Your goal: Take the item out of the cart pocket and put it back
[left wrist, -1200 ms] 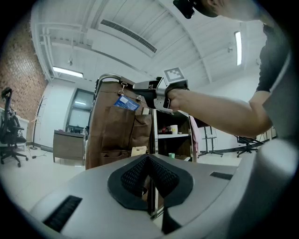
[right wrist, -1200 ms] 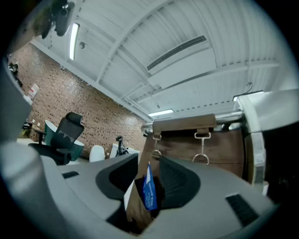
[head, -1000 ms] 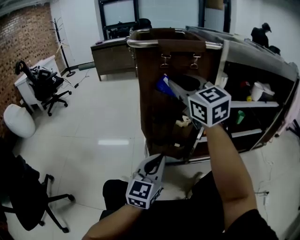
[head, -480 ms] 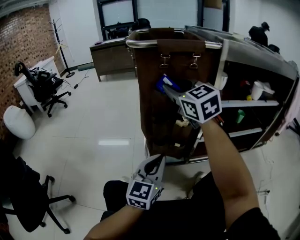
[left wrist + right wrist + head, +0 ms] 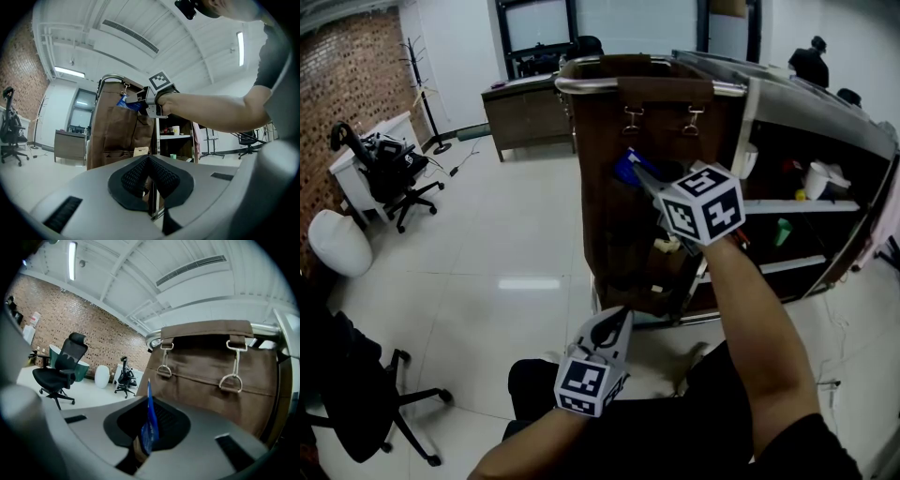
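Observation:
A brown fabric organiser (image 5: pixel 609 225) hangs from the cart's metal rail (image 5: pixel 581 86). A blue packet (image 5: pixel 628 169) sticks out of its upper pocket. My right gripper (image 5: pixel 641 180) reaches level to that pocket; its jaws have just been closing and now pinch the thin blue packet (image 5: pixel 150 425) edge-on between the pads. In the left gripper view the right gripper (image 5: pixel 140 99) holds the blue packet (image 5: pixel 125 103) against the brown fabric. My left gripper (image 5: pixel 609 330) hangs low in front of my body, away from the cart, pads (image 5: pixel 133 173) together with nothing between them.
The cart's open shelves (image 5: pixel 811 208) at the right carry bottles and small items. Office chairs stand at the left (image 5: pixel 394 178) and lower left (image 5: pixel 356 394). A desk (image 5: pixel 525 112) and a person (image 5: pixel 811 61) are at the back. Glossy tiled floor lies left of the cart.
The right gripper came down and left to the blue packet at the pocket, and its jaws went from wide open to closed on it. The left gripper stayed put.

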Demonstrator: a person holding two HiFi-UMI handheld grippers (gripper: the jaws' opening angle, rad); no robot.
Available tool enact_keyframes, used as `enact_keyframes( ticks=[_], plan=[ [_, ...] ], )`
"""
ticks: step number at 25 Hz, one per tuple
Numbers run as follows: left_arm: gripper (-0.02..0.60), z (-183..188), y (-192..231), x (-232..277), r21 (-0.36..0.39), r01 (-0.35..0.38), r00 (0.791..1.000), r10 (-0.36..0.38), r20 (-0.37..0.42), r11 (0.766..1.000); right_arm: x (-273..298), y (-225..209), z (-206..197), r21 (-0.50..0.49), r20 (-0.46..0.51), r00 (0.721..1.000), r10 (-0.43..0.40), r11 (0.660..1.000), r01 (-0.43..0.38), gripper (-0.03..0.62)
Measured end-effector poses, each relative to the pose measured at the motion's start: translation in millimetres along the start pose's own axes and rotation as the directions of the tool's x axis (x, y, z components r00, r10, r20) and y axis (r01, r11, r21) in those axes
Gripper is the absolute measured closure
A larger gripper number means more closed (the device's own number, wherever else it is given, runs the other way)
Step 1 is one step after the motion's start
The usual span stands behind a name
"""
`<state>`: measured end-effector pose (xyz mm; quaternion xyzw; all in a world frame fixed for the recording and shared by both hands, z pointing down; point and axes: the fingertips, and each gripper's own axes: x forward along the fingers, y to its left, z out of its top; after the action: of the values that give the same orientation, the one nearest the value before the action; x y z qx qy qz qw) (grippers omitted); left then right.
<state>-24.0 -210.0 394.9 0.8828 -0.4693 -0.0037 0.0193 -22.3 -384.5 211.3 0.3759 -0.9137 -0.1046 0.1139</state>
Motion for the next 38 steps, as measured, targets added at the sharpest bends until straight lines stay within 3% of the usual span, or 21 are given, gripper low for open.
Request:
enact_keyframes(
  ticks=[17,26,38],
  plan=[
    [0.581,0,1,0,0.010,-0.007,1.000,0.007,0.000,1.000,-37,-6,51,-0.016,0.123,0.992,-0.022,1.000,0.024,0.568],
    [0.581,-1,-2,0,0.010,0.002,1.000,-0.002,-0.003,1.000,-82,15,85,-0.042,0.220,0.975,0.010,0.999,-0.001,0.568],
    [0.581,-1,-7,-1,0.023,0.010,1.000,-0.010,-0.005,1.000,-143,43,56,0.015,0.244,0.970,-0.007,1.000,0.003,0.568]
  ],
)
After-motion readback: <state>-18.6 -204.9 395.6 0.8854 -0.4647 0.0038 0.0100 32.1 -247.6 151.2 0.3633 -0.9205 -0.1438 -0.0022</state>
